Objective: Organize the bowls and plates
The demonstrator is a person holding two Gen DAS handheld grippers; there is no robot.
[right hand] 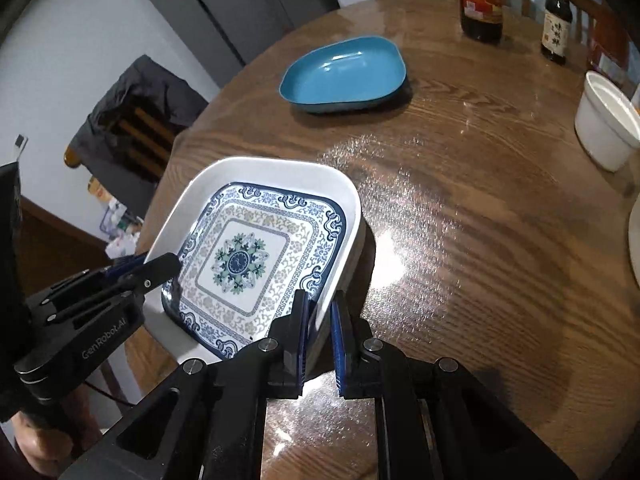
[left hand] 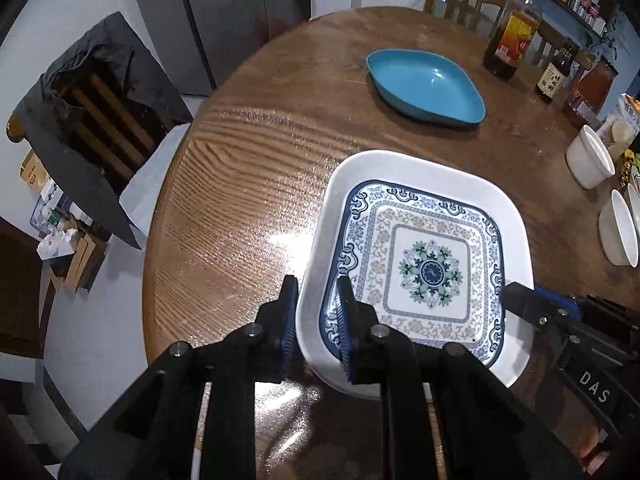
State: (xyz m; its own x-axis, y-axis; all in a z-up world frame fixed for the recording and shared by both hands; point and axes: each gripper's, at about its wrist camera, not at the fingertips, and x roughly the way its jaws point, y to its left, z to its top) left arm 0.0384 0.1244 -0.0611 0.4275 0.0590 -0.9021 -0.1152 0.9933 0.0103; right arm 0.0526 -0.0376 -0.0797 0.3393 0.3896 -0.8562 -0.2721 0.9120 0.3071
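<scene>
Wood grain ran in glossy waves across the round table (left hand: 248,184), with a lamp's glare near the square plate (left hand: 424,264), which lay at the table's near edge.

Both grippers came in low from the near side, fingers pointing away from the person. The left gripper (left hand: 318,320) straddled the plate's left rim, one finger outside on the wood and one inside on the patterned floor, jaws pinching the white wall between their blue ribbed pads. The right gripper (right hand: 320,324) gripped the opposite rim in the same way, jaws closed on it.

From the left wrist, the right gripper showed as a black body lettered DAS at the plate's right corner, and two white bowls (left hand: 620,232) stood at the far right edge beside a white ramekin (left hand: 590,158). From the right wrist, the left gripper's side (right hand: 120,280) read GenRobot.AI, and the plate looked slightly tilted, its near corner past the table edge; whether it was lifted could not be told.

The plate was shiny white with rounded corners, a navy scroll border, tan floral bands and a green-blue medallion. Far behind sat a matte teal dish (right hand: 344,76), rounded and lopsided. Dark sauce bottles (right hand: 480,0) stood beyond. A chair (left hand: 96,120) draped in a black jacket stood left.
</scene>
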